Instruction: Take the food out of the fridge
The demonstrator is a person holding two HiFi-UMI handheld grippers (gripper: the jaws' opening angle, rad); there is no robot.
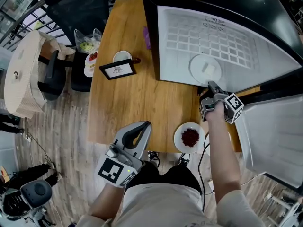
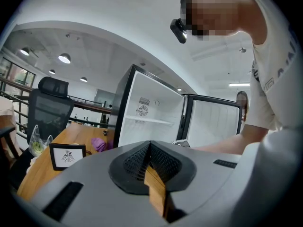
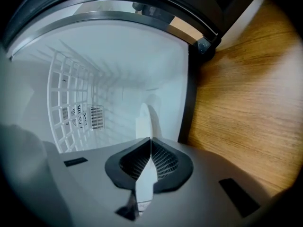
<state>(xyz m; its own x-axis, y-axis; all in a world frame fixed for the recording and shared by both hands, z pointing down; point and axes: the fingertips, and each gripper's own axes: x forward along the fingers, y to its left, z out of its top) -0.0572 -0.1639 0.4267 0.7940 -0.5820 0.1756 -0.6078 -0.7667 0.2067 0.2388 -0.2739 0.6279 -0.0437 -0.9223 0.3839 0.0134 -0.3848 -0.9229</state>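
Observation:
The small black fridge point(image 1: 150, 41) stands open on the wooden table point(image 1: 128, 103), showing its white inside. A white plate point(image 1: 205, 68) rests in it near the opening; what lies on it is too pale to make out. My right gripper point(image 1: 211, 85) reaches into the fridge and is shut on that plate's near rim. In the right gripper view the plate point(image 3: 143, 119) shows edge-on, pinched between the jaws of the right gripper point(image 3: 150, 143). My left gripper point(image 1: 138, 135) hovers over the table's near edge, shut with nothing in it. A second white plate with red food point(image 1: 190, 137) sits on the table.
The fridge door point(image 1: 270, 136) swings open to the right. On the table stand a framed card point(image 1: 117, 69), a white cup point(image 1: 122, 56) and a purple object point(image 1: 147, 37). A black chair point(image 1: 78, 8) and a bag of food point(image 1: 87, 44) lie beyond the table's left side.

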